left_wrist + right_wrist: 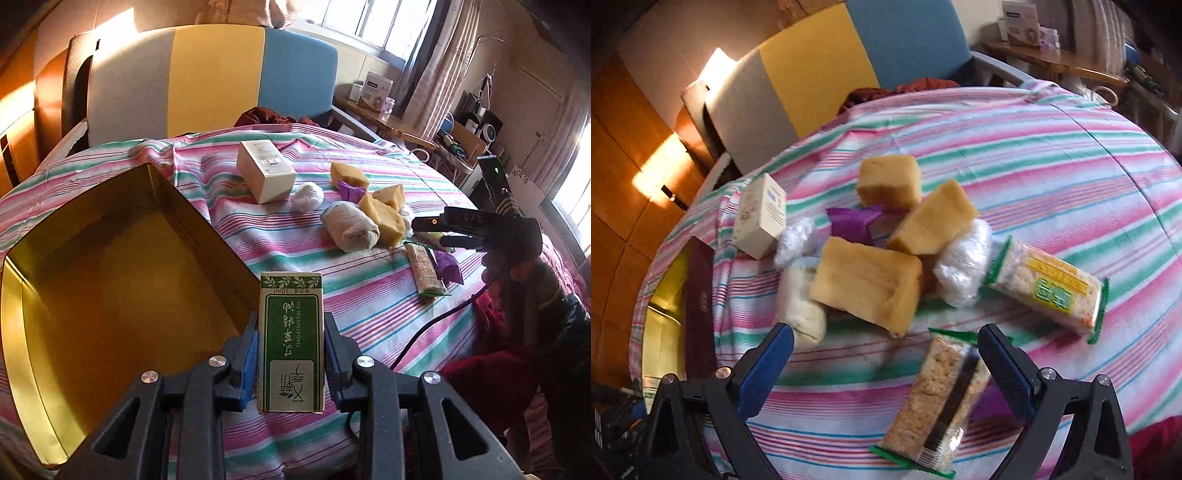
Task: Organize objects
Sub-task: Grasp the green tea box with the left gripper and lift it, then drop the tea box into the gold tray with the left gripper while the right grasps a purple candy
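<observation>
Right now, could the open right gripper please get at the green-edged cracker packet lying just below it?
Probably yes: the right gripper is open, the green-edged cracker packet lies uncovered on the striped cloth, partly between its fingers.

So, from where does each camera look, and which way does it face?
Left wrist: on the left gripper, angled down at the green box it clamps, beside the open gold tin; the right gripper and a gloved hand show.
Right wrist: on the open right gripper, angled down at a cracker pack.
Shared: sponges, white box, striped cloth.
</observation>
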`<state>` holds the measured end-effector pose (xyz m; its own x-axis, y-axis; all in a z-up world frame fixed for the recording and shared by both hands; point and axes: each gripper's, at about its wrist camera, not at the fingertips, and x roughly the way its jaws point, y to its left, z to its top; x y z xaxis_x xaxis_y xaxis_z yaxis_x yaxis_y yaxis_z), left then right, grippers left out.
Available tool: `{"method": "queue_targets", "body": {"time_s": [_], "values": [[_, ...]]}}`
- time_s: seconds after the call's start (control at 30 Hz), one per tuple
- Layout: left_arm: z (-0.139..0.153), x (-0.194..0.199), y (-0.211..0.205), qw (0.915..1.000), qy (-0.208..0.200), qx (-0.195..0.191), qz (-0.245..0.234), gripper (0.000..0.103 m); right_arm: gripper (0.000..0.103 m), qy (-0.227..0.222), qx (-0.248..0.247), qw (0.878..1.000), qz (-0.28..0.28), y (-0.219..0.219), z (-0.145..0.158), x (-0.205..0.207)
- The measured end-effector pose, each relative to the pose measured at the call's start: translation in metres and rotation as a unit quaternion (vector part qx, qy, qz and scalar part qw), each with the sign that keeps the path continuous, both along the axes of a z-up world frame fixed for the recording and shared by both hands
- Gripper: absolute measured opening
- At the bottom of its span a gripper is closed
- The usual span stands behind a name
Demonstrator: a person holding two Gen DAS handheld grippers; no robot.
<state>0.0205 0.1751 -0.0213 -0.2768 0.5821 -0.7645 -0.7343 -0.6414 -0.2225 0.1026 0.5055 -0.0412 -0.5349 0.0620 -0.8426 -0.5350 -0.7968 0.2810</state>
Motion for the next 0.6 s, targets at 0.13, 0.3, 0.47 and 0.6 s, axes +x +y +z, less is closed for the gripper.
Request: {"method": "queue_targets", "body": {"time_s": [0.13,0.3,0.47,0.6], "values": [[-0.001,-0.005,-0.011,0.9999,-0.008,0.011,0.010,0.030,0.095,-0.014,-0.036,0.999,-0.034,0.014,-0.002,0.023],[-0.005,-0.006,-0.017,0.9996,-0.017,0.018,0.015,0.030,0.088,-0.051,-0.001,0.995,-0.083,0.033,0.007,0.049],[-0.007,-0.007,-0.020,0.9994,-0.023,0.023,0.015,0.030,0.075,-0.107,0.011,0.987,-0.122,0.045,-0.001,0.061],[-0.007,-0.006,-0.022,0.9993,-0.024,0.024,0.016,0.030,0.065,-0.137,-0.009,0.979,-0.150,0.054,-0.019,0.067]]}}
